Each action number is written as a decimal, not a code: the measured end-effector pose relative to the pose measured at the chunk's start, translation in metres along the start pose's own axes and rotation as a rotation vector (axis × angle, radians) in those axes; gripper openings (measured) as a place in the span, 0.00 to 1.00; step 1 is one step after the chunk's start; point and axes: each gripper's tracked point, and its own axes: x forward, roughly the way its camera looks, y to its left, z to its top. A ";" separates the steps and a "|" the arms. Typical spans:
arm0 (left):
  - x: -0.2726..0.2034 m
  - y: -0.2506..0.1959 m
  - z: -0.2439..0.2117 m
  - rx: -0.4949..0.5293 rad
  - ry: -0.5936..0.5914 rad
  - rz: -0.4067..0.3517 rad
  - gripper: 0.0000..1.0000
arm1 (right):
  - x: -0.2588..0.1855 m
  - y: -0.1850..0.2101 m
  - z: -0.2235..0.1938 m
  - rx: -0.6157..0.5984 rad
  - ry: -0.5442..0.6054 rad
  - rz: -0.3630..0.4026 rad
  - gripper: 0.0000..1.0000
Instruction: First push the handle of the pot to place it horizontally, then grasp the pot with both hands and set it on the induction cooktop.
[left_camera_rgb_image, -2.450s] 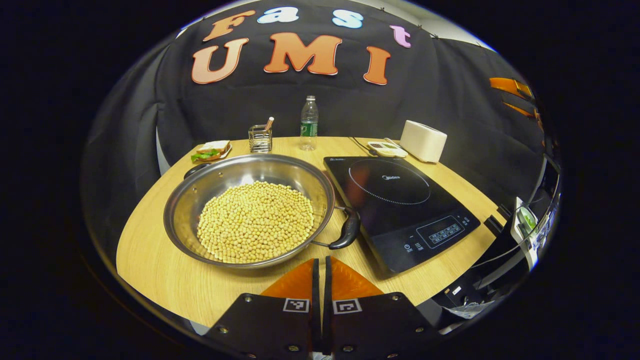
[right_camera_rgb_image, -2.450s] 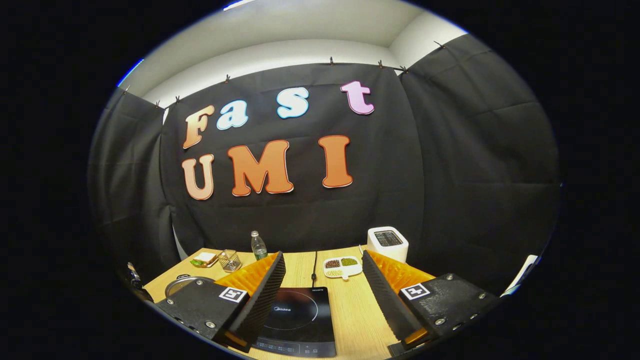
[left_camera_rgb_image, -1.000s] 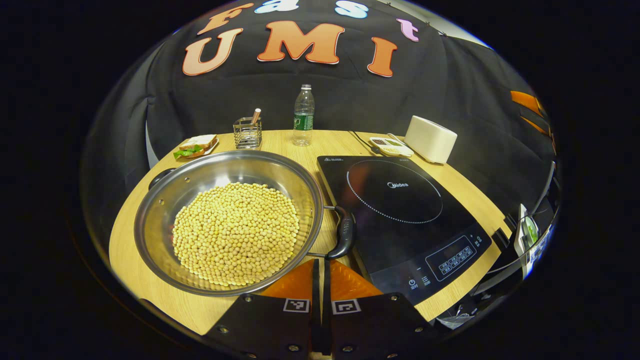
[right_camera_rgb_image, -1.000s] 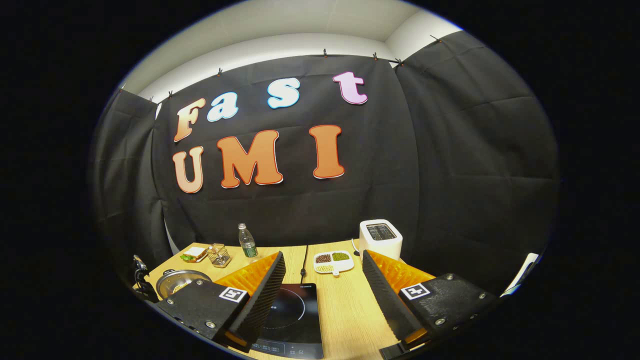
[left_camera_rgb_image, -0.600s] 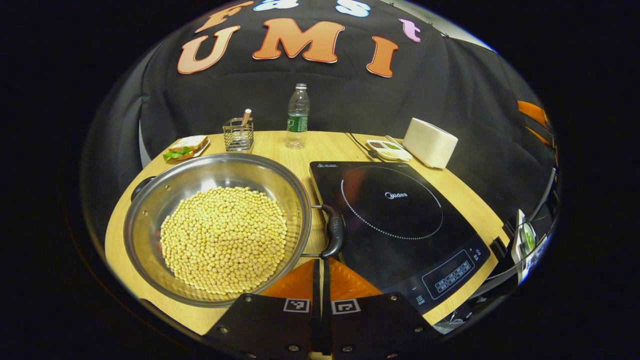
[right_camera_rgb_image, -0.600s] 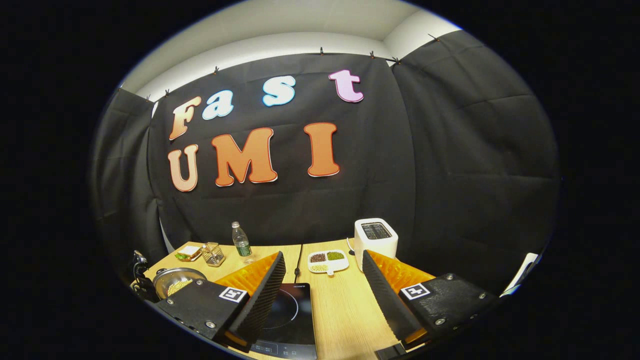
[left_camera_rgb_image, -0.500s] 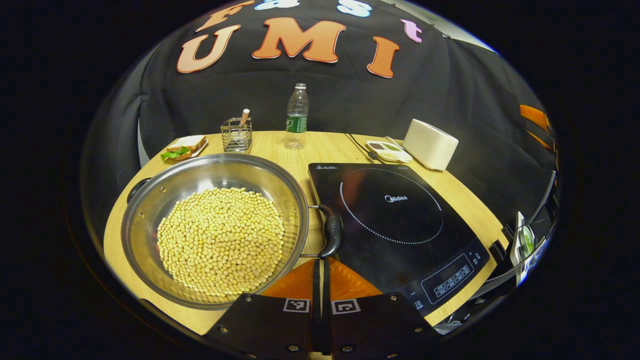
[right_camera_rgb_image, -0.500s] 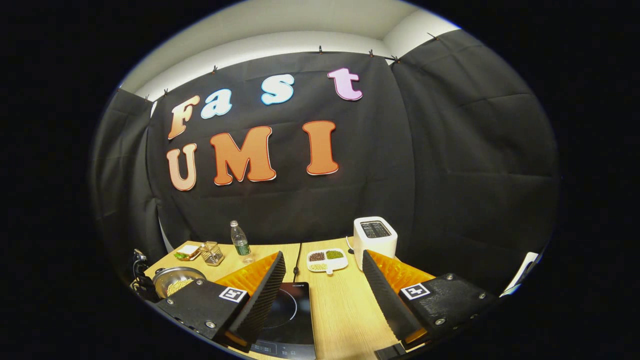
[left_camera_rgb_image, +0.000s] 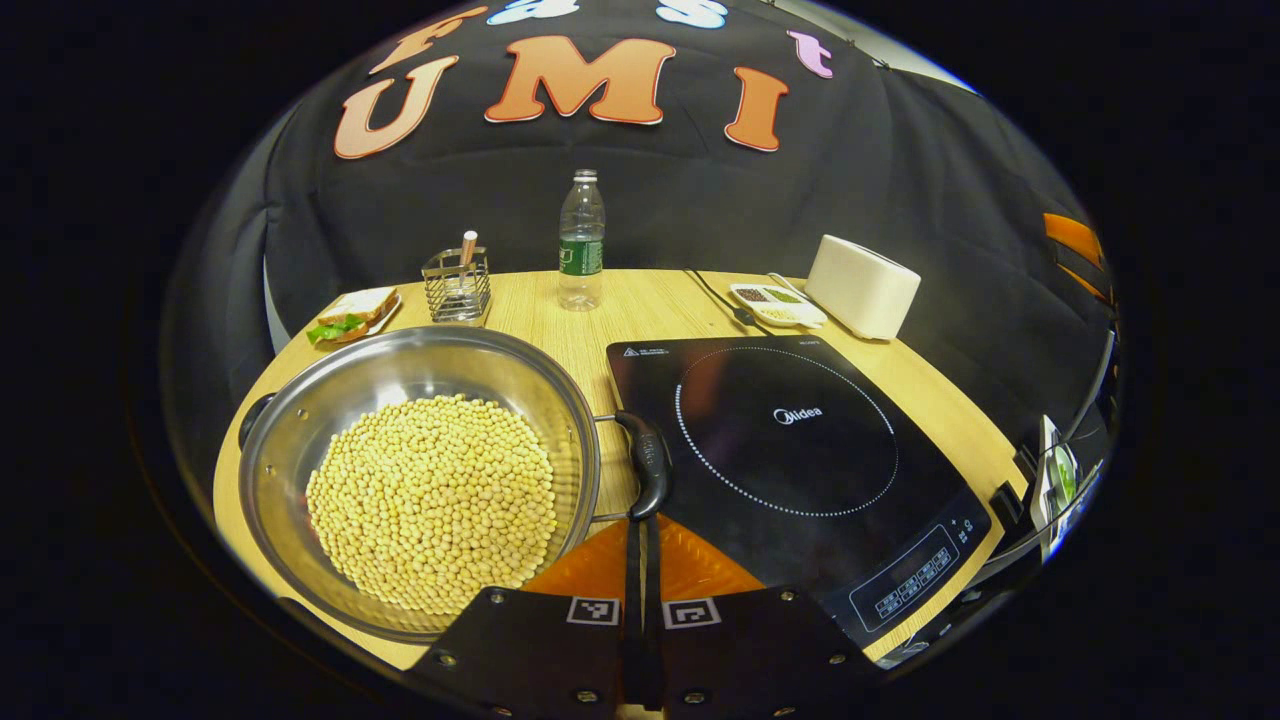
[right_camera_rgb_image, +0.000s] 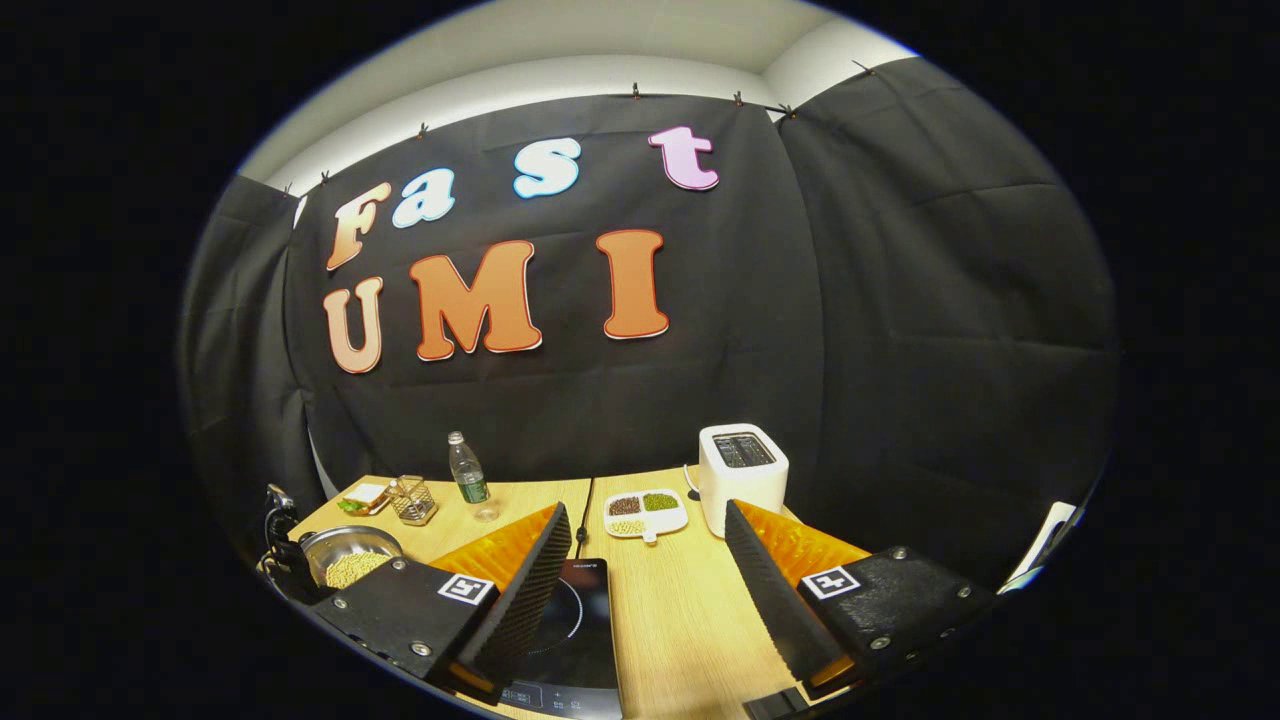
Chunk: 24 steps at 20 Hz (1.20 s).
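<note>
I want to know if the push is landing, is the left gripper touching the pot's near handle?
Cannot tell. In the left gripper view the shut left gripper tips meet the handle end, hiding any gap.

Black gripper bodies on both, left gripper (left_camera_rgb_image: 641, 540) and right gripper (right_camera_rgb_image: 640, 560), dotted with silver screws, square black-and-white tag stuck on each finger base.
</note>
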 end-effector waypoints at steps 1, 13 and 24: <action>0.001 0.000 0.001 0.000 -0.003 -0.001 0.02 | 0.000 0.001 0.000 0.001 0.002 0.000 0.96; -0.066 0.037 0.050 0.028 -0.183 0.000 0.01 | 0.004 0.054 -0.021 -0.006 0.049 0.055 0.96; -0.119 0.196 0.073 -0.074 -0.303 0.195 0.30 | 0.007 0.166 -0.066 -0.037 0.141 0.154 0.96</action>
